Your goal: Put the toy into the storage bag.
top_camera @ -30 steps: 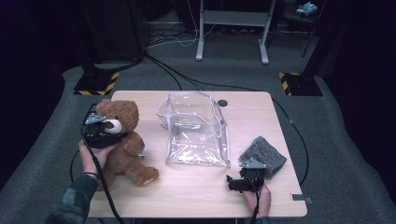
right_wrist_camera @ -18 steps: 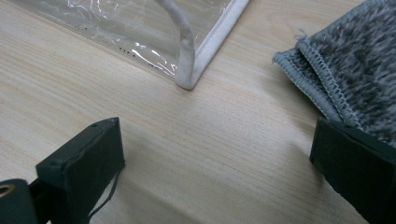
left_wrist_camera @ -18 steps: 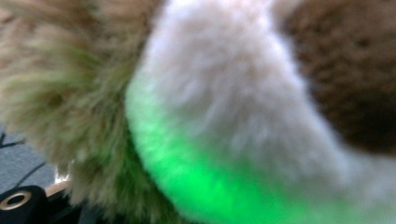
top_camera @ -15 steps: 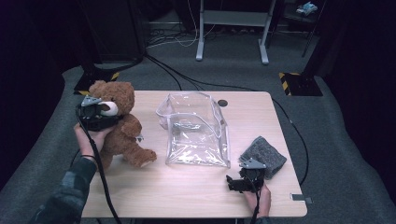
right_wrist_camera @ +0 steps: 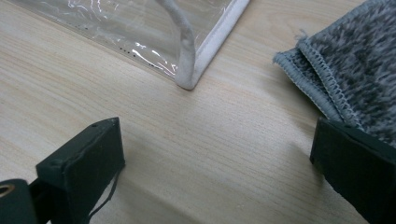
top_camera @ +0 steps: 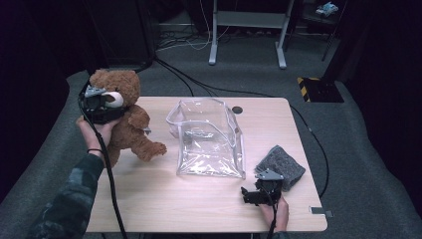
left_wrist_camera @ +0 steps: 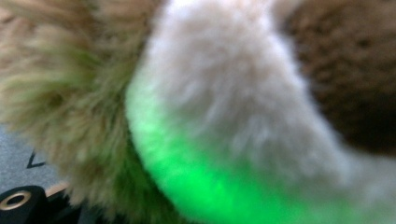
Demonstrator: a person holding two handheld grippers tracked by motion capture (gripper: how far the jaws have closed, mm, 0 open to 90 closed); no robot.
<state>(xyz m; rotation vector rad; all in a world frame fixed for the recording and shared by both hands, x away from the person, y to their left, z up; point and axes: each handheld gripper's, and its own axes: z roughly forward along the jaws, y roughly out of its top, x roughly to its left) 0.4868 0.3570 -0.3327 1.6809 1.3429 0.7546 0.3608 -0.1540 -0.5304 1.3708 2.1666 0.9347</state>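
Teddy bear (top_camera: 127, 129), left of frame, gripped at the head by left gripper (top_camera: 102, 107); right gripper (top_camera: 256, 194), lower right, open on worktop (top_camera: 199, 199).

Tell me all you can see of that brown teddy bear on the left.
The brown plush teddy bear has fuzzy fur, round ears and a cream muzzle. It is upright at the table's left edge, one paw stretched toward the clear plastic bag. The left gripper is clamped on its head at the muzzle, and the hand behind supports its back. Whether its feet touch the tabletop is unclear.
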